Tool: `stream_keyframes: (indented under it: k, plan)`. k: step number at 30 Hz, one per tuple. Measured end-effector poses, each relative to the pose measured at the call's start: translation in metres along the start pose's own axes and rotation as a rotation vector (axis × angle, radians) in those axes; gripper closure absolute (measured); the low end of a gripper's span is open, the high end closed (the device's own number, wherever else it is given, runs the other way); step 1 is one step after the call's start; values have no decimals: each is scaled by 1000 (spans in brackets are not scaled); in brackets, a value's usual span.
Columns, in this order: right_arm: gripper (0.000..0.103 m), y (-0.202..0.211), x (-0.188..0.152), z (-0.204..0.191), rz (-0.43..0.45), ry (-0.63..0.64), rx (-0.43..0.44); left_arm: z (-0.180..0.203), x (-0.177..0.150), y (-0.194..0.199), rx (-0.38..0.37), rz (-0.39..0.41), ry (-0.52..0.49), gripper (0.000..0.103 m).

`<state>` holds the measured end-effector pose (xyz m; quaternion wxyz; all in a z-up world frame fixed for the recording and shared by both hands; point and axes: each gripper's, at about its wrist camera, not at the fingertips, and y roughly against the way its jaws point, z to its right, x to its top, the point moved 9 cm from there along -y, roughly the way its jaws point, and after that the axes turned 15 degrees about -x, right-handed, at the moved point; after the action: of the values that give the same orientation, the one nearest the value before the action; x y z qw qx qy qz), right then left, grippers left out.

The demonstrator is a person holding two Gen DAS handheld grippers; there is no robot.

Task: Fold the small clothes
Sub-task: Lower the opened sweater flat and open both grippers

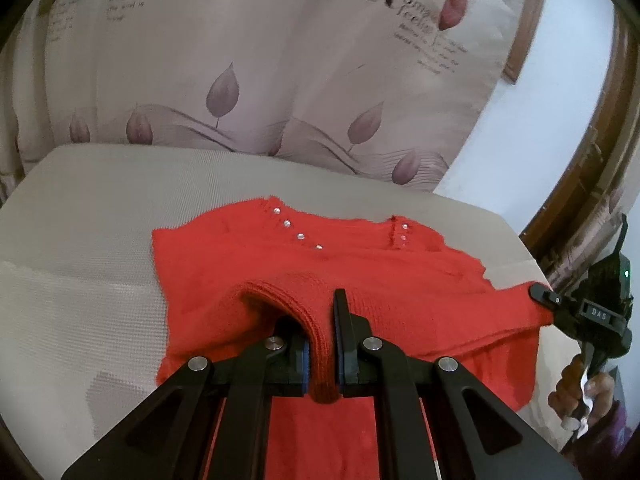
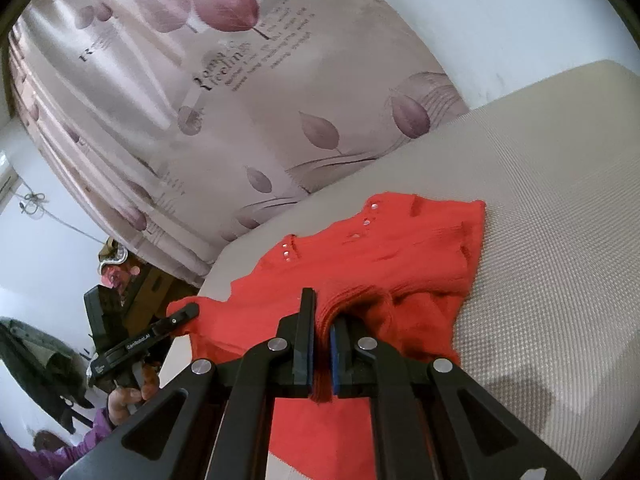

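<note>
Red knitted sweater (image 1: pixel 360 280), small, with a row of shiny studs (image 1: pixel 298 236) along each side of its neckline; lies spread on a beige woven cushion (image 1: pixel 100 208), neckline toward the far edge of the cushion, lower part lifted off it toward the cameras.

Left gripper (image 1: pixel 322 344), black two-finger tool with blue pads: jaws drawn narrow, clamped on a ribbed fold of the sweater that bunches up between the pads and hangs a little below them. In the right wrist view the same tool (image 2: pixel 182 314) shows at the sweater's left border, its tip against the knit, held by a hand (image 2: pixel 128 396) with a purple sleeve (image 2: pixel 52 456) behind it.

Right gripper (image 2: pixel 322 344), same make: jaws likewise narrow, pinching a gathered ridge of the sweater's knit. In the left wrist view it (image 1: pixel 542 294) meets the sweater's right border, with a hand (image 1: pixel 580 392) on its grip below.

Pale mauve satin curtain (image 1: pixel 260 60), printed with purple leaves and dark lettering, hangs beyond the far edge of the cushion. White wall (image 2: pixel 460 20) stands beside the curtain.
</note>
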<state>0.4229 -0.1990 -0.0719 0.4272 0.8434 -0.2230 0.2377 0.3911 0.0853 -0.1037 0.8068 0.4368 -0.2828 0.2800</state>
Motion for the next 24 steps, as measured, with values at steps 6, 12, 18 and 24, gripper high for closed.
stream_keyframes:
  k: [6,12,18,24]
  plan:
    - [96,-15,7,6,-17,-7,-8,-9,1,-9,15,-3,16,94]
    - [96,-27,15,7,-25,-20,-11,-15,12,-17,39,8,16,94]
    - [96,-42,23,10,-33,-29,-18,-23,19,-26,57,10,18,94]
    - [96,-60,29,15,-45,-41,-36,-34,23,-36,76,2,25,94]
